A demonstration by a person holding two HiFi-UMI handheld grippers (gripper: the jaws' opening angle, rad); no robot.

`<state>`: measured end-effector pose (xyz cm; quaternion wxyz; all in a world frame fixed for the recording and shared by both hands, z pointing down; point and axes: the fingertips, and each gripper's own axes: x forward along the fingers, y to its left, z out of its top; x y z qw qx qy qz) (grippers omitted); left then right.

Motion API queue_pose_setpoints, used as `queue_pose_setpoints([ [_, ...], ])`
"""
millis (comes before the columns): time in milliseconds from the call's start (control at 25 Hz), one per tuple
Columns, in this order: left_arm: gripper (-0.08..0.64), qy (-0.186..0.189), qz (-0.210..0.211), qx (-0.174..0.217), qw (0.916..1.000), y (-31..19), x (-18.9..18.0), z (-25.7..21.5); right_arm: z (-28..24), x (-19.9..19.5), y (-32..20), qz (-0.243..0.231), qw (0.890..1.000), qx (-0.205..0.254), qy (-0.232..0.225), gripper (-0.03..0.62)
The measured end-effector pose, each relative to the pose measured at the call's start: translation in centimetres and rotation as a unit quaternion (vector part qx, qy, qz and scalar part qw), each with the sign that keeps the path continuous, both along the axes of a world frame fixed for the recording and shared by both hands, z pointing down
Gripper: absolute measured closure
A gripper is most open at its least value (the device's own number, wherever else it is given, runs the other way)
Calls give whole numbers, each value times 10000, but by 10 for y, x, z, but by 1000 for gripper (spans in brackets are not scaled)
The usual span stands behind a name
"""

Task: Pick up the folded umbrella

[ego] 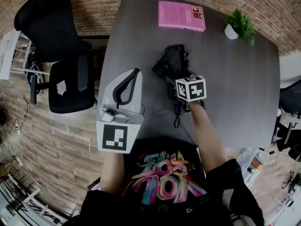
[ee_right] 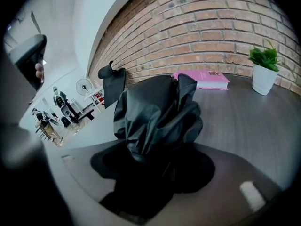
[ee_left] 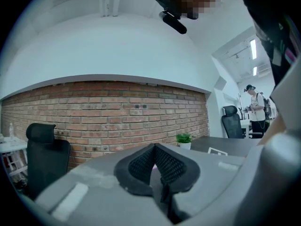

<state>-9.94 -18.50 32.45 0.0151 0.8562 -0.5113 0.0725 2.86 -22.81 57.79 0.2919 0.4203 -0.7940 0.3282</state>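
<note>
The folded black umbrella [ego: 173,62] lies in the middle of the grey table [ego: 235,93], its strap end toward me. My right gripper [ego: 182,81], under its marker cube, sits over the umbrella's near part. In the right gripper view the crumpled black fabric [ee_right: 157,112] fills the gap between the two dark pads, which lie against it on both sides. My left gripper [ego: 135,72] hovers at the table's left edge, apart from the umbrella. Its mesh pads [ee_left: 141,161] meet at the tips with nothing between them.
A pink book [ego: 182,15] lies at the table's far edge, and a small potted plant [ego: 239,26] stands at the far right corner. A black office chair [ego: 61,55] stands left of the table by the brick wall. A person [ee_left: 256,107] stands far off in the room.
</note>
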Motion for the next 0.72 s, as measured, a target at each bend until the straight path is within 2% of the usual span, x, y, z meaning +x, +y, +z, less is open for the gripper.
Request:
queue_pose_setpoints([
  [360,558,20,104,161,9998,3,4,-11,-54,2,6,104,9970,609,-457,319],
  [720,558,95,339,306,9989,8,17,-25,-125,13,21,161,9873,1421,-695,319],
])
